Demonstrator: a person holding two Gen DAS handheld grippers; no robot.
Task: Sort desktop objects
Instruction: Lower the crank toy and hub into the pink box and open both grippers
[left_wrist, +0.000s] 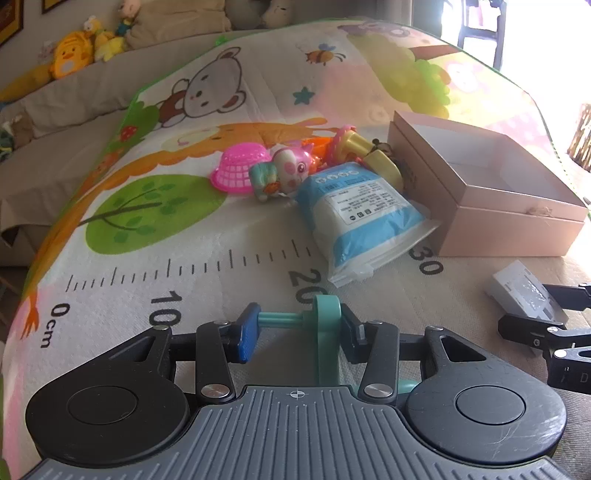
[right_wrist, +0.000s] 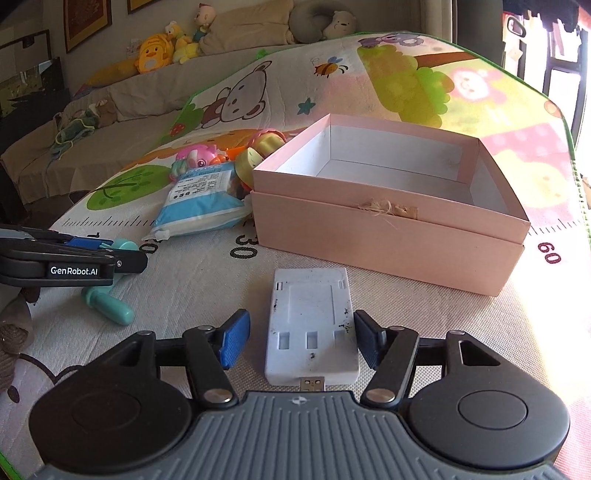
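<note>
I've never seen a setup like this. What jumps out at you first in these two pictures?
The open pink box on the cartoon play mat stands out, empty inside. Left of it lies a toy heap with a blue-and-white packet. Nearer, the left gripper clamps a teal toy, and the right gripper straddles a white device.

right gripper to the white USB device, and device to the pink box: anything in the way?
Nothing visible. The white USB device already lies between the right gripper's open fingers, pads not yet on it. The mat between it and the pink box is bare, and the box is open-topped. The left gripper, shut on a teal toy, sits off to the side.
</note>
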